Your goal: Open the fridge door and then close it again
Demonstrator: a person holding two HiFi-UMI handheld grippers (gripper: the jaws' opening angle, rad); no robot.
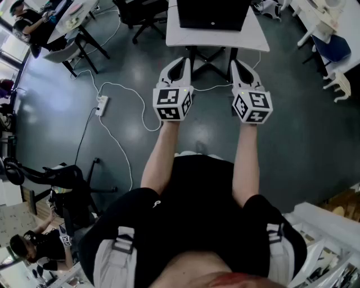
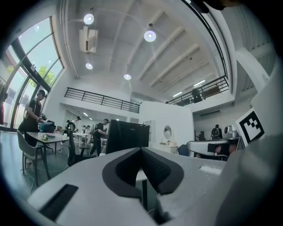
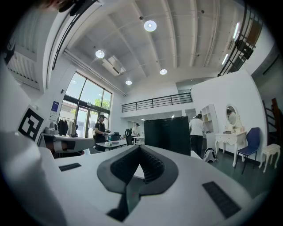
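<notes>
White jaws of the left gripper [image 1: 181,64] and the right gripper [image 1: 241,66] are pressed fully together, and nothing is between them. Both grippers point level, side by side and a little apart, toward a white table [image 1: 253,36] just beyond them, where a black screen [image 1: 214,14] stands. A power strip [image 1: 101,105] lies on the dark floor [image 1: 304,129] at the left. Where the fridge is, I cannot tell from any view.

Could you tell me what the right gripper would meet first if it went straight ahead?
Most likely the black screen on the white table, straight ahead of the right gripper, though depth is unclear.
</notes>
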